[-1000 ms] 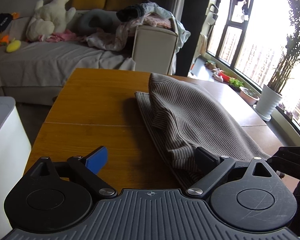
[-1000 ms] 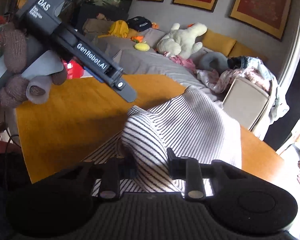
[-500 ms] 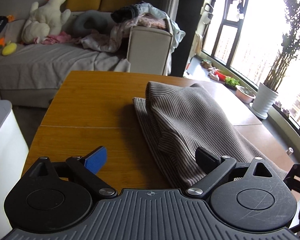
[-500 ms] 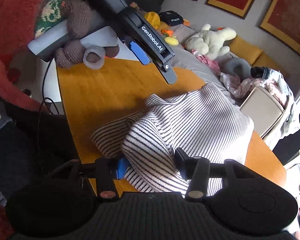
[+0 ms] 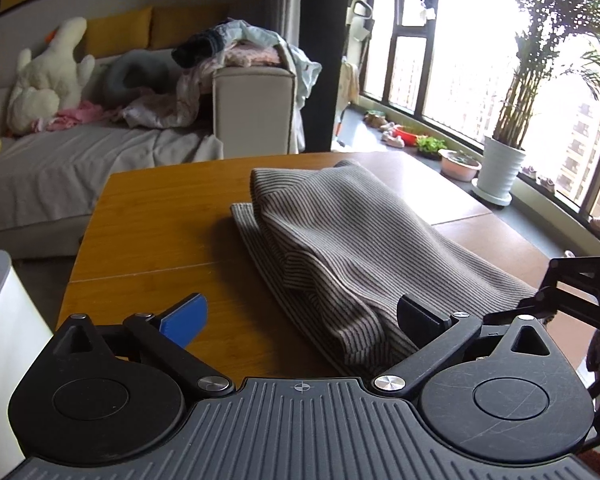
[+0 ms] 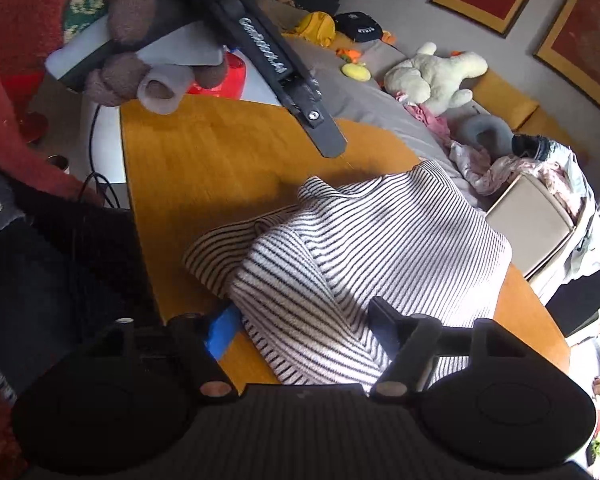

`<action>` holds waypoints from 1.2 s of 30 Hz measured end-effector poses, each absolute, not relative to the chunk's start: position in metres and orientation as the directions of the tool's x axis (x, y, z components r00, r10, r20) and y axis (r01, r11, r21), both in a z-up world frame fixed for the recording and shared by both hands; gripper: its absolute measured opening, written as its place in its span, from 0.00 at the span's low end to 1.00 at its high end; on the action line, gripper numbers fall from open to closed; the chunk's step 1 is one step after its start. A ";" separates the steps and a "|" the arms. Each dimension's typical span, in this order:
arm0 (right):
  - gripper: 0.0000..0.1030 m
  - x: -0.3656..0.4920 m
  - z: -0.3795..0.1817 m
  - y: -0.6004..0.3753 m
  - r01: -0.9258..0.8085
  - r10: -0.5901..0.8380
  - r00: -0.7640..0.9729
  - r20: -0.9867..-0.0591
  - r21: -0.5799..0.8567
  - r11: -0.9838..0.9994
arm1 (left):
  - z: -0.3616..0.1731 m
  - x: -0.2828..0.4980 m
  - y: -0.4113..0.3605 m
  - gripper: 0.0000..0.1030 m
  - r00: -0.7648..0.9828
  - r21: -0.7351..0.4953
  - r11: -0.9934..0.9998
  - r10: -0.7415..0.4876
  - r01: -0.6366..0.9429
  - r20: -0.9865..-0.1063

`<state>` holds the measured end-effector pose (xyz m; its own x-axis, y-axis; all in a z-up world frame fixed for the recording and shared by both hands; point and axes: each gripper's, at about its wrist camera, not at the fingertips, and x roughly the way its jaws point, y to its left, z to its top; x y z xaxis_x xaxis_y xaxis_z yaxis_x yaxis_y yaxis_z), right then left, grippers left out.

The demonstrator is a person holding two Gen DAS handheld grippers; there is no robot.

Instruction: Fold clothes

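Red fuzzy sleeve (image 6: 8, 80), brown knit glove (image 6: 120, 60), possibly fingerless

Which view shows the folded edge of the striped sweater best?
The right wrist view: the striped sweater lies nearly whole on the table, its layered edge lit. The left wrist view shows it obliquely and dimmer, its near end behind the left gripper.
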<state>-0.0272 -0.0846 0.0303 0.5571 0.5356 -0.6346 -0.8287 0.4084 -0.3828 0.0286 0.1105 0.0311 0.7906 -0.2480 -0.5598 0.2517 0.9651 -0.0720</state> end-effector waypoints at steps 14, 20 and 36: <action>0.51 0.060 0.045 -0.112 -0.730 0.604 0.449 -0.658 0.120 0.673 | 0.003 0.022 0.083 1.00 0.748 0.074 0.907 -0.294 0.415 -0.595; 0.54 0.051 0.046 -0.113 -0.753 0.585 0.493 -0.644 0.022 0.658 | -0.010 0.051 0.064 1.00 0.743 0.099 0.915 -0.251 0.392 -0.620; 0.38 0.023 0.019 -0.078 -0.695 0.456 0.717 -0.527 -0.484 0.532 | 0.000 0.067 0.083 1.00 0.722 -0.046 0.957 -0.246 0.286 -0.647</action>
